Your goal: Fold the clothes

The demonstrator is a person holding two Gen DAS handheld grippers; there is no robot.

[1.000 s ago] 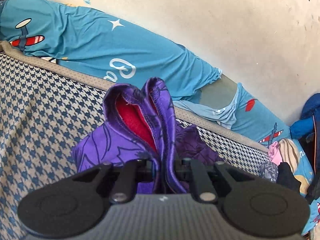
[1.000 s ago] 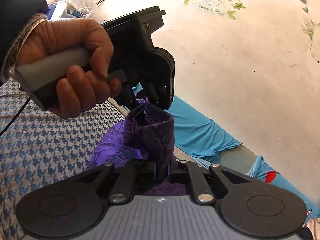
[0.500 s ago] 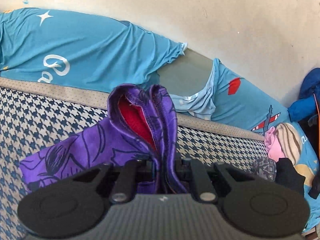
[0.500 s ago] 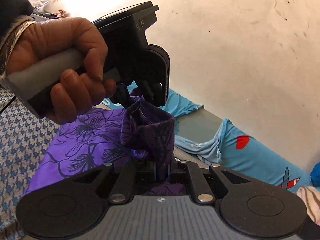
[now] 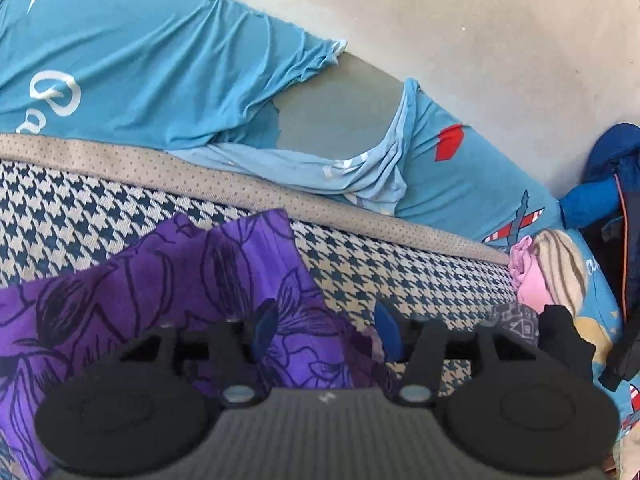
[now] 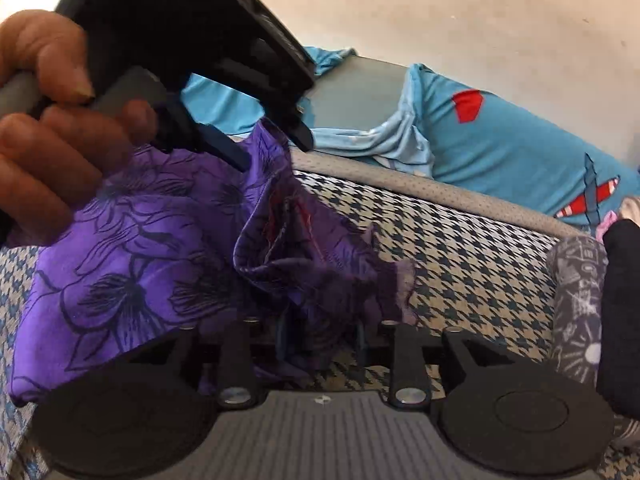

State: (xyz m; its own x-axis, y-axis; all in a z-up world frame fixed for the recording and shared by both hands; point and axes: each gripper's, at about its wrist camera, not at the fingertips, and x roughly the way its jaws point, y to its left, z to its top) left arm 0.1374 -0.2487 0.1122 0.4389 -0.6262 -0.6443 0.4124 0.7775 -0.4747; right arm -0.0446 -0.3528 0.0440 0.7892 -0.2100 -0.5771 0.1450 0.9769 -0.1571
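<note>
Letting go of a purple flowered garment (image 5: 132, 300) on the checked bed (image 5: 400, 272), both grippers, left (image 5: 326, 330) and right (image 6: 322, 340), opening above it; next, smoothing and folding.

Ahead of me lies a houndstooth bed cover (image 5: 400, 264) in dark blue and cream, edged along its far side by a beige dotted band (image 5: 248, 184). Beyond that band a light blue sheet (image 5: 152, 72) printed with a white star, white lettering and red-striped aeroplanes is bunched up against a pale wall (image 5: 480, 20), leaving a grey patch (image 5: 336, 112) bare. At the far right I see a dark blue jacket (image 5: 612, 176) slumped against the wall.
</note>
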